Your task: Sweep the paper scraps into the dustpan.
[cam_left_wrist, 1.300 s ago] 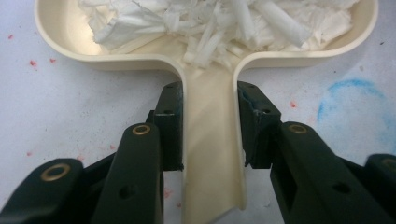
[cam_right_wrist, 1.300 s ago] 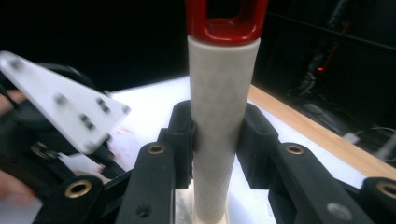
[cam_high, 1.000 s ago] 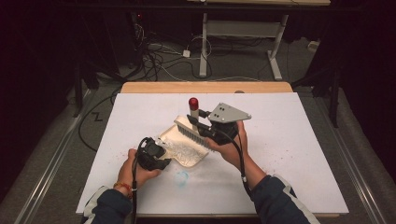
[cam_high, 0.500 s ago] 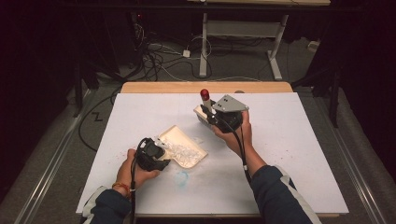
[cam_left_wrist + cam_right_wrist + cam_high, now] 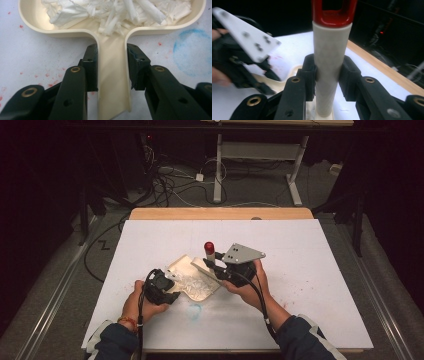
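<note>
A cream dustpan (image 5: 196,289) lies on the white table cover, with white paper shreds (image 5: 112,12) heaped in it. My left gripper (image 5: 167,287) is shut on the dustpan handle (image 5: 112,82), one pad on each side wall; the left gripper (image 5: 111,67) sits low over the cover. My right gripper (image 5: 220,267) is shut on the brush handle (image 5: 332,62), a white shaft with a red end cap (image 5: 209,247) that points up. The brush head (image 5: 204,269) rests at the pan's far right edge. The right gripper (image 5: 328,77) grips the shaft at mid-length.
A blue smudge (image 5: 192,52) and red specks mark the white cover (image 5: 310,270) near the pan. The table's wooden back edge (image 5: 220,213) shows beyond it. Cables and a desk frame (image 5: 295,175) stand on the dark floor behind. The other hand's gripper (image 5: 242,67) shows in the right gripper view.
The right gripper lifted the brush off the pan toward the back right, then brought it back down to the pan's far right edge. The left gripper and dustpan stayed put.
</note>
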